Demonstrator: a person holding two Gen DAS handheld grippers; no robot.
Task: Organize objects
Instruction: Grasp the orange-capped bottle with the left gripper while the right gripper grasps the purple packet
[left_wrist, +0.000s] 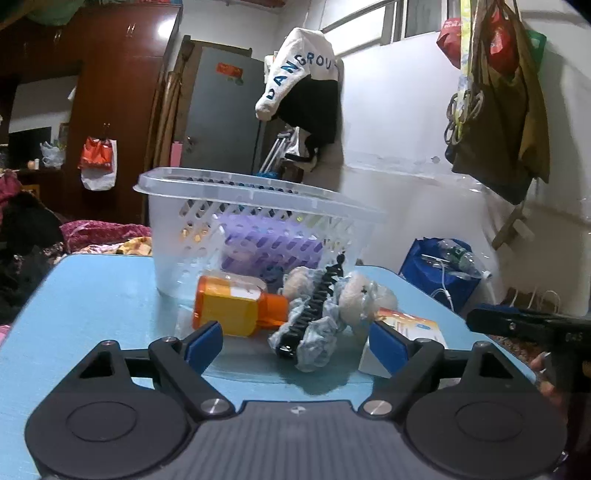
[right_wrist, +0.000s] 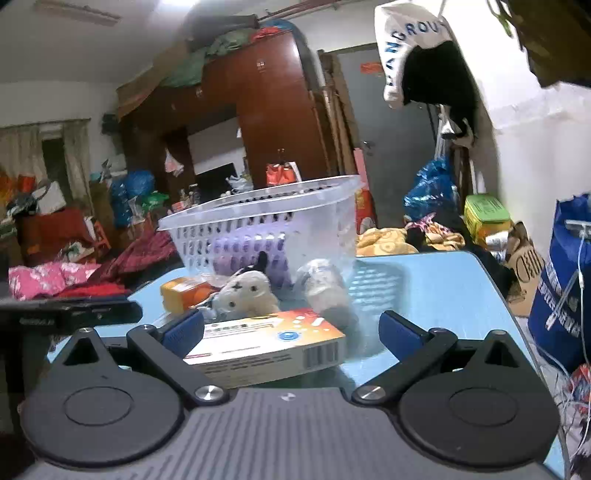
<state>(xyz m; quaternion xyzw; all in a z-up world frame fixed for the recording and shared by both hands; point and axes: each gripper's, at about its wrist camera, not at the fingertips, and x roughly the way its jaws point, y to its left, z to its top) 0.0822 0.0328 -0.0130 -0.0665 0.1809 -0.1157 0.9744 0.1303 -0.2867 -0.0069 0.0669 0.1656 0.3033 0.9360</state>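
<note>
Now the blue tabletop (left_wrist: 92, 295) holds a see-through basket (left_wrist: 192, 236) with something purple inside, hard to make out. Just before it lie an orange bottle (left_wrist: 229, 310), a soft toy (right_wrist: 247, 291) and a box (right_wrist: 269, 339). Both the left tool (left_wrist: 295, 343) and right tool (right_wrist: 291, 328) gape wide, holding nothing.

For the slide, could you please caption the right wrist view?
Open right tongs approach a medicine box on the blue table, before a plush toy and clear basket.
</note>
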